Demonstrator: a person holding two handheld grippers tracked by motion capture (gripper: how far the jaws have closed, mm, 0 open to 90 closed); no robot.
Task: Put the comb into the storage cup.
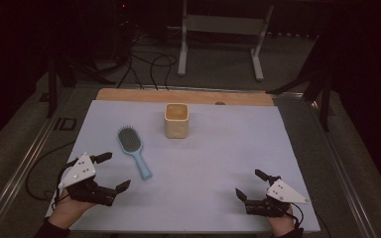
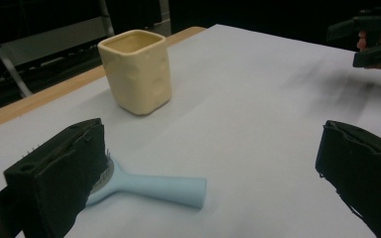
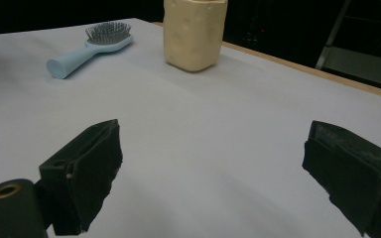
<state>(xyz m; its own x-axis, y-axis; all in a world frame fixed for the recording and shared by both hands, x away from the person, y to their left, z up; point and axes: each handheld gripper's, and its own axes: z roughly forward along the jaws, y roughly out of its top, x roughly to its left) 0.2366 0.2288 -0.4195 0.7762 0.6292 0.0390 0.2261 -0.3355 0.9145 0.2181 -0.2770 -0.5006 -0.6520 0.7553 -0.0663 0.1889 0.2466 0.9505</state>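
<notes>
High view. A pale sheet (image 1: 203, 163) covers the table. The hairbrush (image 1: 133, 150) lies left of centre, bristle head toward the top of the frame, light blue handle running down and right. A cream square cup (image 1: 176, 120) stands upright just right of the brush head and apart from it, in the upper middle. The left gripper (image 1: 114, 171) sits at lower left, its jaws spread wide with nothing between them, their tips near the handle's end but not touching it. The right gripper (image 1: 250, 183) rests at lower right, also wide open and empty, well apart from both objects.

Left gripper view. The handle crosses the lower centre, its rounded end pointing right; the brush head is partly hidden behind the left jaw. The cup (image 2: 136, 71) stands upper left of centre. The other gripper appears at the upper right edge.

Right gripper view. Both jaws rise at the lower corners, far apart, over bare sheet. The brush (image 3: 89, 47) lies at upper left, bristles up; the cup (image 3: 194, 32) stands at top centre.

Judgement: the step in hand looks like the left gripper's approach to the brush handle. To do it well, the jaws should straddle the handle across its width, near mid-length, and close squarely. A grip at the very end would likely let the head droop. The cup's opening looks narrow, so a handle-first entry would need the brush held near vertical.
</notes>
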